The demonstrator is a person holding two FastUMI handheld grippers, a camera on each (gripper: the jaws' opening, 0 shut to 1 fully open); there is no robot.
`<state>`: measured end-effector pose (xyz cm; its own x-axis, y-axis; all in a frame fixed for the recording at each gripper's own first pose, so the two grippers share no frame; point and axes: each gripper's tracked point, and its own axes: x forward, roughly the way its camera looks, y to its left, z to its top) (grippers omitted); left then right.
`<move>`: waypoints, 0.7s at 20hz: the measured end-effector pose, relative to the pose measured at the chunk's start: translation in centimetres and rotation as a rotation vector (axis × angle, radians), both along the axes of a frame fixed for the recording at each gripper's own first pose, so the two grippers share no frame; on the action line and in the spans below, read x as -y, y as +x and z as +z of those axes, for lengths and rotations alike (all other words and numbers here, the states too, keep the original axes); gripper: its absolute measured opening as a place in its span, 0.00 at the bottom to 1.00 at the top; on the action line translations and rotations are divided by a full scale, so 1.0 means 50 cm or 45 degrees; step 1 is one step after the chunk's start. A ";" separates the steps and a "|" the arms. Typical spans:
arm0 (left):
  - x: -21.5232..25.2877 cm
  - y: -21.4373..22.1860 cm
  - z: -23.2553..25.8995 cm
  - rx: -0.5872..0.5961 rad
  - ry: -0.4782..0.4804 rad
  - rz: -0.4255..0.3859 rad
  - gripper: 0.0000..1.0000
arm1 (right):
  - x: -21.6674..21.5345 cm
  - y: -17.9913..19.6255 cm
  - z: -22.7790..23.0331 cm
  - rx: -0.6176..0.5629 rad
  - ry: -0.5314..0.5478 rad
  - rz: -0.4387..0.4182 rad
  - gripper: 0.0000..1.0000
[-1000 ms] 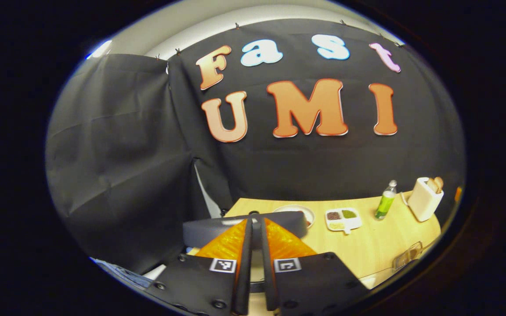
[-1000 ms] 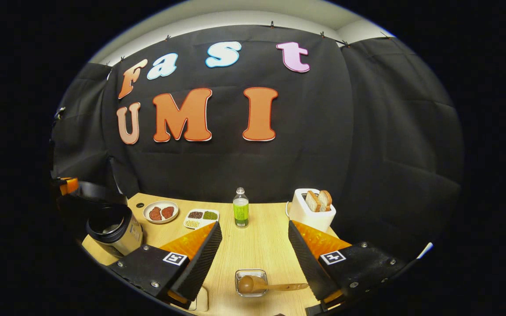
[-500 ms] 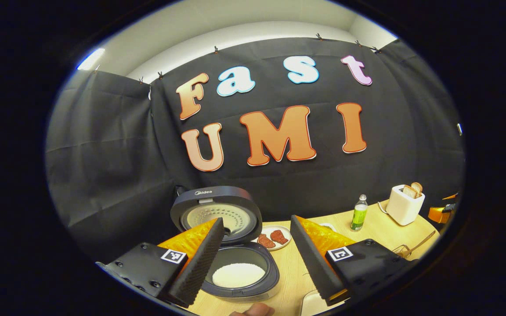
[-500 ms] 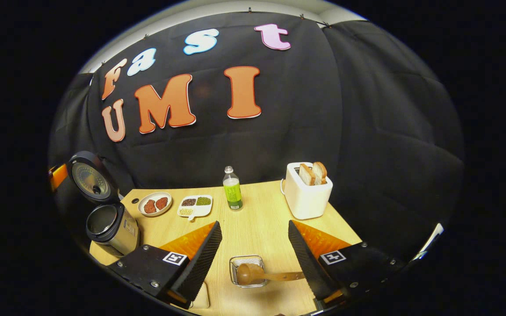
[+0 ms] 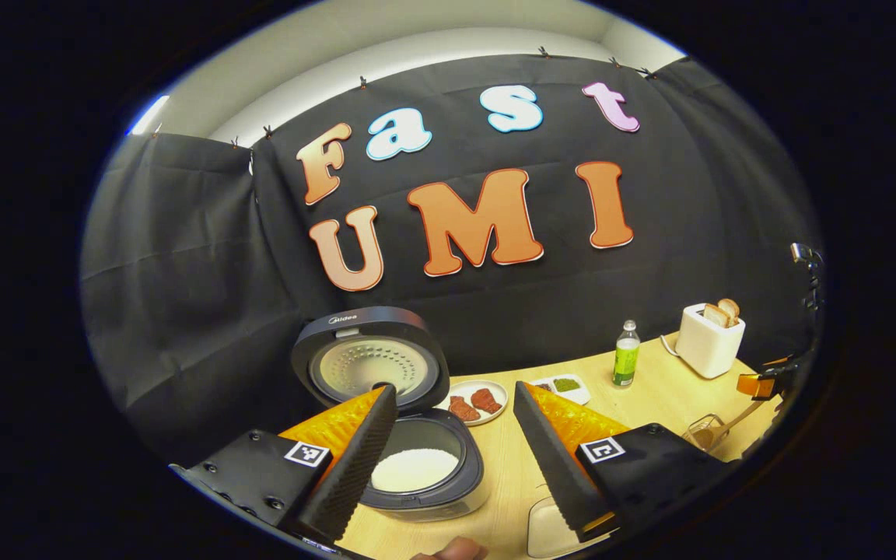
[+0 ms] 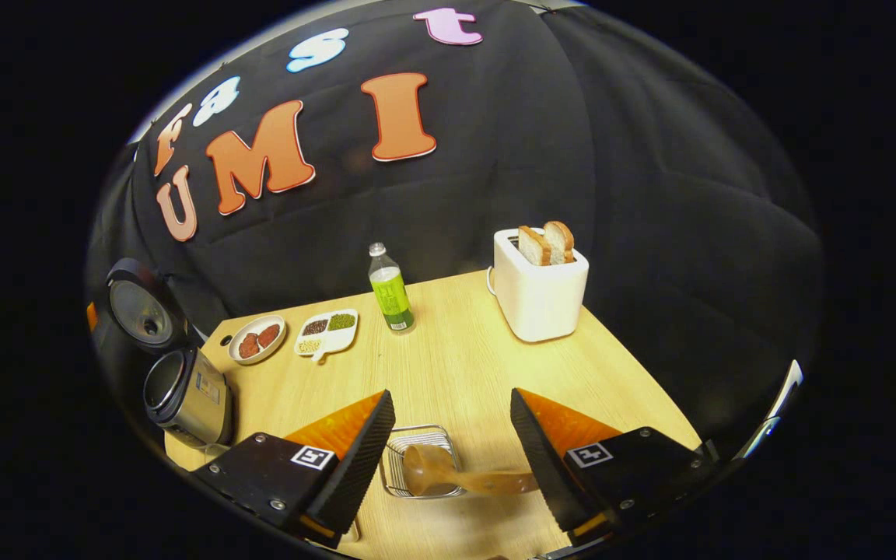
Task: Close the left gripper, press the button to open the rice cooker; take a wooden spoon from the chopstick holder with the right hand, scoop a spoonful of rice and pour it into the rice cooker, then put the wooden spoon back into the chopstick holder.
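Left gripper w/ fingers spread wide, nothing between them, hanging above the near-left part of the pale wooden table. Just past its fingertips sits the dark grey round rice cooker, lid swung up and standing nearly upright at the back — perforated silvery inner plate facing fwd. Inner pot has a flat bed of white rice. Behind the cooker: small white plate w/ two reddish-brown meat pieces, white divided dish of grains, clear bottle w/ green label, white toaster holding bread slices.

Right gripper also wide apart, empty, low over the table's near edge. Between its fingers, on the table: clear wire-framed chopstick holder w/ the brown wooden spoon lying in it — rounded bowl in the holder, handle running out toward the right finger; whether handle touches the finger, can't tell. Spoon looks a bit blurred. Cooker seen at far left in the right gripper view, lid up, well apart from the holder. In the left gripper view the holder & spoon handle sit at far right beside the other gripper.
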<state>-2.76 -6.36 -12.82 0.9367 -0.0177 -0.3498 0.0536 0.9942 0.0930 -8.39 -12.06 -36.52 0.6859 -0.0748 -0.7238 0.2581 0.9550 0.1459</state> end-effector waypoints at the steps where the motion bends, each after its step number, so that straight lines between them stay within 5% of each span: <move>1: 0.006 -0.005 -0.002 -0.009 0.007 0.005 0.95 | 0.007 -0.001 0.003 0.026 -0.017 0.005 0.93; 4: 0.024 -0.013 -0.015 -0.045 0.012 0.011 1.00 | 0.036 -0.022 0.003 0.055 -0.057 0.022 0.93; 14: 0.101 -0.008 0.036 0.019 0.080 -0.048 1.00 | -0.003 -0.070 -0.109 -0.023 0.221 -0.098 0.93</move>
